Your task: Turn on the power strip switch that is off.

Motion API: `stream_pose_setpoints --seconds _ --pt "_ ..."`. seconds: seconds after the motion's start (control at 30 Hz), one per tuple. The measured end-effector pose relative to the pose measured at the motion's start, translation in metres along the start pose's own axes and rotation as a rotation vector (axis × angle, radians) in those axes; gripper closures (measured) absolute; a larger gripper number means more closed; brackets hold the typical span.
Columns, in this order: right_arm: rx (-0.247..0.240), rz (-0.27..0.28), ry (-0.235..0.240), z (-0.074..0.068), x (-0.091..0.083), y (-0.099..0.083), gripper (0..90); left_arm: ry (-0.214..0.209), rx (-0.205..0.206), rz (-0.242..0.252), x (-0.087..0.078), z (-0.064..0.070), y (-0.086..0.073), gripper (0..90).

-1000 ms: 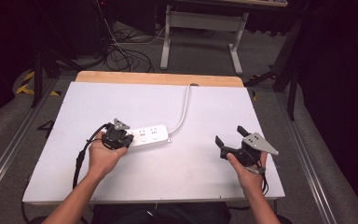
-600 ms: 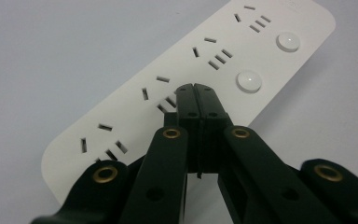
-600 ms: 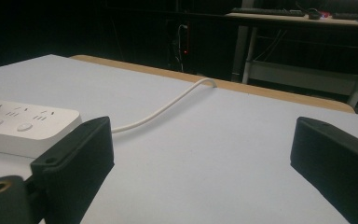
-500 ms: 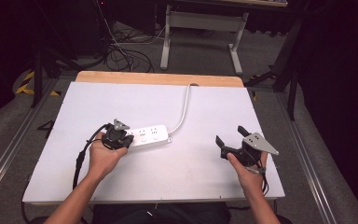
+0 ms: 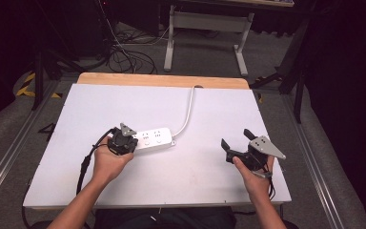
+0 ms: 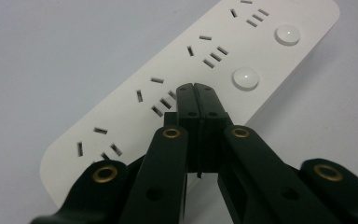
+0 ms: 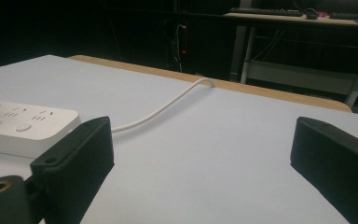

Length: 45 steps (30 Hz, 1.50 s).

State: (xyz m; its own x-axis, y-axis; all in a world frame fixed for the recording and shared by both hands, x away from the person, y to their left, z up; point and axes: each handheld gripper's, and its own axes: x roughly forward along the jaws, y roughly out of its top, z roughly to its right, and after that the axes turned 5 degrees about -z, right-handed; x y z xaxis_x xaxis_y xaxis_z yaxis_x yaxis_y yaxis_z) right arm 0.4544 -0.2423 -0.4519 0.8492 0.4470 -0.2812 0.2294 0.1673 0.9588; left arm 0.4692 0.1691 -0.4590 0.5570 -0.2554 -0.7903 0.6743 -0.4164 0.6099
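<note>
With jaws pressed together over the power strip [image 6: 200, 65] lying left of centre on the table [image 5: 209, 119], left gripper [image 6: 196, 87] poised at its socket face. Right gripper [image 5: 235, 144] spread wide, empty, well apart. Risk: off-centre pressing, likely to skid or pivot the unanchored strip.

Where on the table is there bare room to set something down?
Free: the far-left patch between the wooden edge and the power strip; the stretch right of its cable; the middle between left gripper and right gripper. Crowded: around the strip, where the shut left gripper sits.
</note>
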Motion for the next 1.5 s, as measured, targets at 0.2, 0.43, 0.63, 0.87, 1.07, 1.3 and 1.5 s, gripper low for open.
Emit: stream_pose_setpoints --seconds 0.2,0.43,0.63,0.87,1.07,1.3,1.5 --pt "-0.001 -0.003 -0.001 -0.0002 -0.0004 -0.0001 6.3 0.020 0.018 -0.003 0.0000 0.0026 0.0004 90.0" --pt "-0.003 -0.002 -0.001 -0.0007 0.0006 0.0001 6.3 0.013 0.010 -0.003 0.0000 0.0021 0.0003 90.0" --pt "0.001 -0.005 0.001 -0.0005 0.0005 -0.0003 6.4 0.012 0.007 -0.006 -0.0002 0.0012 0.0008 90.0" --pt "0.003 -0.007 0.000 -0.0003 0.0004 -0.0005 6.5 0.015 0.009 0.000 0.0000 0.0023 0.0005 90.0" --pt "0.004 -0.008 -0.002 0.0006 0.0010 -0.0008 6.5 -0.010 0.004 -0.007 -0.0002 -0.0008 0.0019 90.0" --pt "0.004 -0.009 0.000 0.0009 0.0010 -0.0009 6.5 -0.003 -0.010 -0.011 -0.0026 -0.0050 0.0024 90.0" --pt "0.001 -0.011 0.004 0.0002 0.0019 -0.0007 6.8 -0.011 -0.013 -0.013 -0.0027 -0.0045 0.0019 90.0"
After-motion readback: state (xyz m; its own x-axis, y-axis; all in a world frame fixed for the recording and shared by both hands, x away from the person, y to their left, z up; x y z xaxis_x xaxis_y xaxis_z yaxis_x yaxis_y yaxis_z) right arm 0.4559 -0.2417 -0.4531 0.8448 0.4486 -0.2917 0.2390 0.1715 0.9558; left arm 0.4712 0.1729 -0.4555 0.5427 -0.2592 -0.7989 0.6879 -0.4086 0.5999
